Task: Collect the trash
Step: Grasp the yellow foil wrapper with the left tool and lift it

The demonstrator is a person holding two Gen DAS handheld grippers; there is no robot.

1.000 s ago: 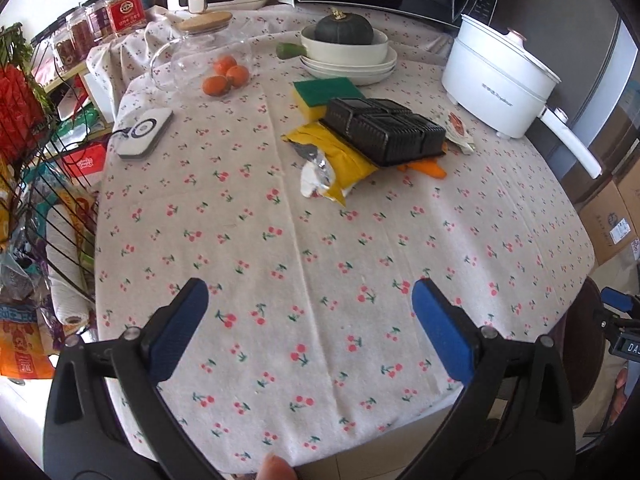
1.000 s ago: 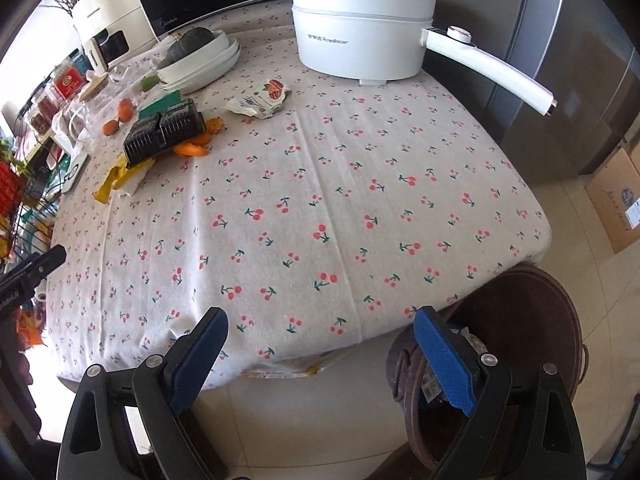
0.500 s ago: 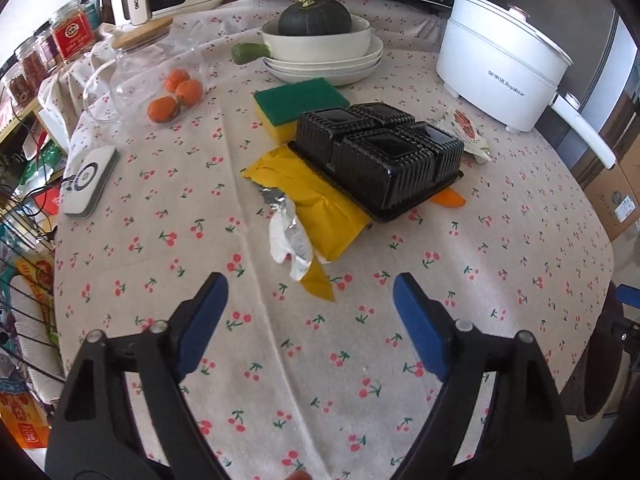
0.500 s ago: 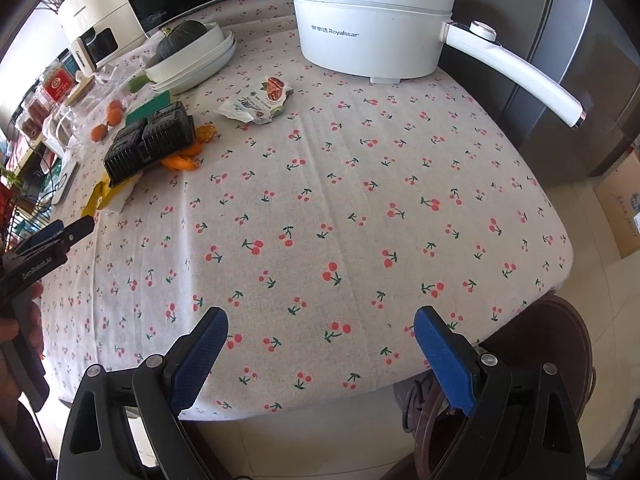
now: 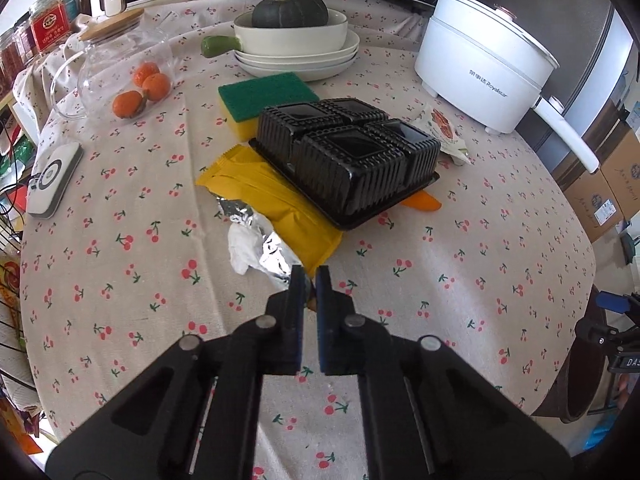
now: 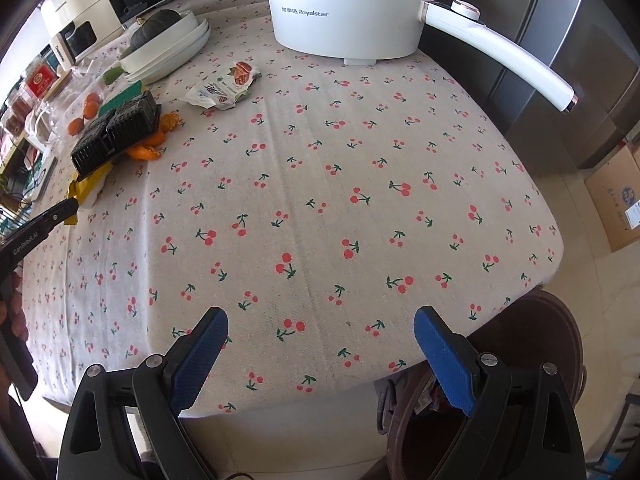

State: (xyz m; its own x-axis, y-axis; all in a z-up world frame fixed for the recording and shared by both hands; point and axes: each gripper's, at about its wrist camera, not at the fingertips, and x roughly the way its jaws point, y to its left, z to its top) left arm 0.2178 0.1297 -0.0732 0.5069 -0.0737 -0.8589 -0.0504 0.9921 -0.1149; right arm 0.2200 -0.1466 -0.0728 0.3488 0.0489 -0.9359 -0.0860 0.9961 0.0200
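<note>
Left wrist view shows the left claw [image 5: 309, 280] just closed, nipping the near corner of the yellow wrapper [image 5: 272, 196], which lies on the worktop [image 5: 460, 264] partly under the black tray [image 5: 348, 156]. It looks light, thin and crinkly, so a corner pinch should do, though the tray may drag. That claw tilts steeply down; the right claw [image 6: 320, 344] hangs wide and empty over the worktop's edge.

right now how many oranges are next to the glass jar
3. One whole orange sits nearest the camera, left of the other two; a second orange is behind and right of it; a third orange is furthest back, seen through the glass jar. More could be hidden behind it.
</note>
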